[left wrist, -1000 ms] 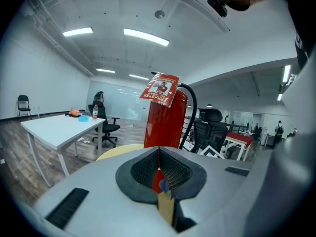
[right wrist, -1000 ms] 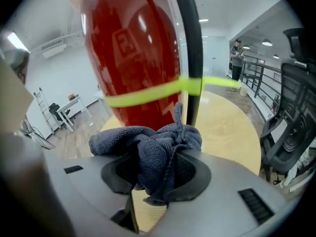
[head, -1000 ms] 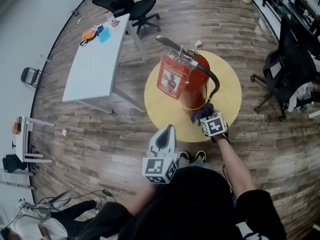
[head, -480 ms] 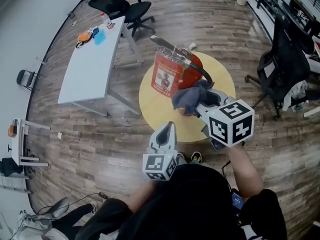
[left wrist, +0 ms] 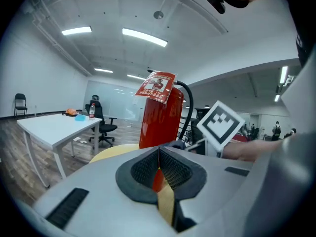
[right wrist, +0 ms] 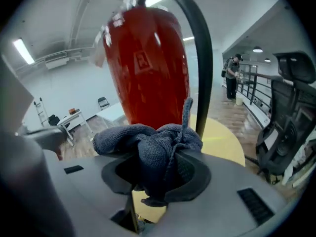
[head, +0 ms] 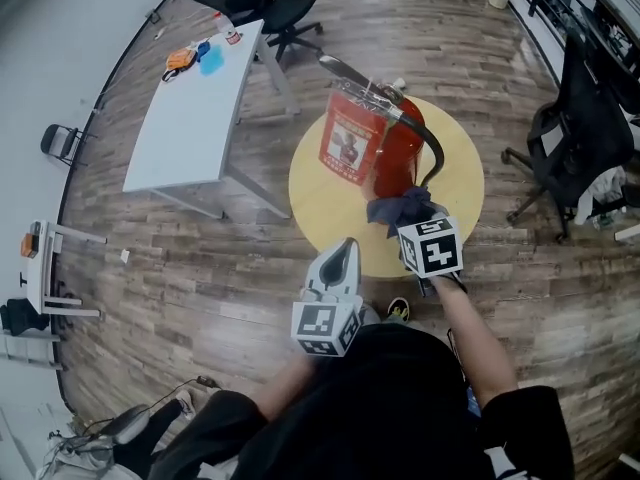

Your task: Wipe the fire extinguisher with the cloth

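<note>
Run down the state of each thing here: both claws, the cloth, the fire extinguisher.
left claw: shut, empty.
right claw: shut on the cloth.
cloth: bunched up, close beside the fire extinguisher.
fire extinguisher: upright on the round table, paper tag hanging near its top.

Round yellow bench [head: 320, 203] on wood floor [head: 200, 278]. Red fire extinguisher [head: 397, 156] stands upright on it, toward the far side.

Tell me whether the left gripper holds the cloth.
No, the left gripper is shut and empty; the cloth sits in the right gripper.
</note>
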A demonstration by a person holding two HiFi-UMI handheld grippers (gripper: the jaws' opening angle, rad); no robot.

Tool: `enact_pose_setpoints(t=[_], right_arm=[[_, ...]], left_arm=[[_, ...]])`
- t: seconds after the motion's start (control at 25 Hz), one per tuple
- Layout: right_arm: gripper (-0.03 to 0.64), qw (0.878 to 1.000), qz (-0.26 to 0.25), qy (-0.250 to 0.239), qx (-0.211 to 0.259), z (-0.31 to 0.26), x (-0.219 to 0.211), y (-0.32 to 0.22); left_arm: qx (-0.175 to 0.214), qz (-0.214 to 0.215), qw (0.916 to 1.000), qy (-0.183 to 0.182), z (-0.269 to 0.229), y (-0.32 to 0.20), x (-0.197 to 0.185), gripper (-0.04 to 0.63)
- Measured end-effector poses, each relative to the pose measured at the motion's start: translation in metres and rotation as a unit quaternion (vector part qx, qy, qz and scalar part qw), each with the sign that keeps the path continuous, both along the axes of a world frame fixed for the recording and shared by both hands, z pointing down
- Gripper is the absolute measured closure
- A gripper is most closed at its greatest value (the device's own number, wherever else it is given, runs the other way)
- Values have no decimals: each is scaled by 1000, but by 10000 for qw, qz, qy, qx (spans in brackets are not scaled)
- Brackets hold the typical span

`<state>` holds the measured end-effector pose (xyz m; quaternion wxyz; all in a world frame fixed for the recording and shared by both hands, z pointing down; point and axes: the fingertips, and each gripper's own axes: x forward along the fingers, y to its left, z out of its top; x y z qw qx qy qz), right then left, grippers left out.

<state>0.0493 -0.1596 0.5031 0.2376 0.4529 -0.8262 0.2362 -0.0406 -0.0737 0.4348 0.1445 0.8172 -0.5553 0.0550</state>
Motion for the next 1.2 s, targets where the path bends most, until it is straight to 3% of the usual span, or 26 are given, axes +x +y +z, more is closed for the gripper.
enact_pose_setpoints(t=[0.32,0.56,0.68,0.88,0.96,1.0,1.12,1.2], right_arm=[[482,9888,772,471,-1186,160,-7,-2],[482,9764,1277,582,-1643,185,-11,-2],[482,9746,1347,113,-1788,157,-31,4],[482,9725,1197,-1357,-1464,40,-64,6],[482,9566,1151,-2275,-1413,-13,-72,4],[482,9412,1137,-2845,-1420,-39,-75,3],[482,8663,1272,-4554,-1612,-104,-82,0],[482,8267,1314,-5228,-1610,-131,-86,2]], left_arm=[[-223,-344,9992,-6,10,5,-56,572],[-291,-347,9989,-79,7,1,-101,572],[-308,-226,9992,-66,8,-1,-114,572],[-236,98,9996,97,7,-11,-115,571],[-200,225,9994,165,4,-15,-115,572],[-175,288,9992,197,3,-16,-116,572],[-133,451,9985,286,0,-14,-126,572],[-155,519,9980,325,2,-9,-136,572]])
